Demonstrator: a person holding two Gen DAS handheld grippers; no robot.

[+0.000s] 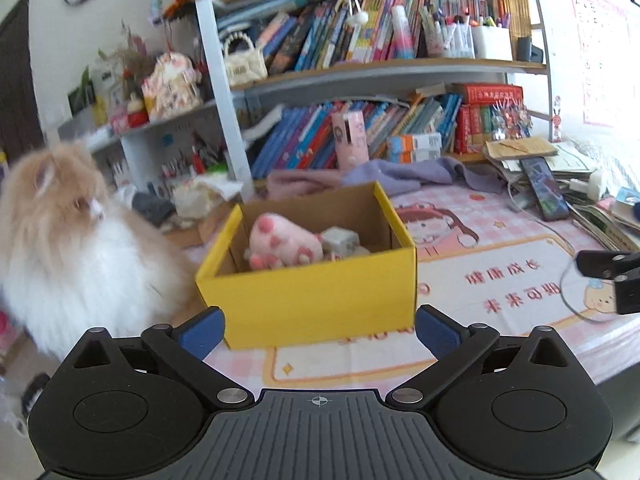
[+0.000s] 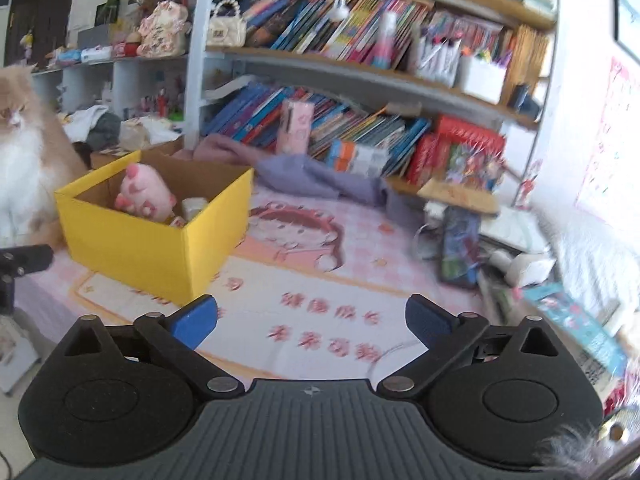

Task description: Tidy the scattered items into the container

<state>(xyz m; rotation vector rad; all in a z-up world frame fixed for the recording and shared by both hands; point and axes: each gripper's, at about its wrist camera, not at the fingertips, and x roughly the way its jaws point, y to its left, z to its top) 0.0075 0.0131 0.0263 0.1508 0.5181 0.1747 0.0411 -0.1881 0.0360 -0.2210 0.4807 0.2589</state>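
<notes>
A yellow cardboard box [image 1: 316,300] stands on the pink printed desk mat [image 1: 500,264]. Inside it lie a pink plush paw [image 1: 280,244] and a small grey-white cube [image 1: 340,240]. My left gripper [image 1: 318,330] hangs just in front of the box, open, with nothing between its blue pads. In the right wrist view the same box [image 2: 140,248] sits at the left with the plush paw [image 2: 144,192] inside. My right gripper [image 2: 312,320] is open over the mat [image 2: 360,248], to the right of the box, and holds nothing. Its tip shows at the left wrist view's right edge [image 1: 612,272].
A fluffy cream and white cat [image 1: 64,248] sits close to the box's left side. A purple cloth [image 1: 400,176], a phone [image 1: 544,192], stacked papers and a charger lie along the back and right. Bookshelves [image 1: 360,80] rise behind the desk.
</notes>
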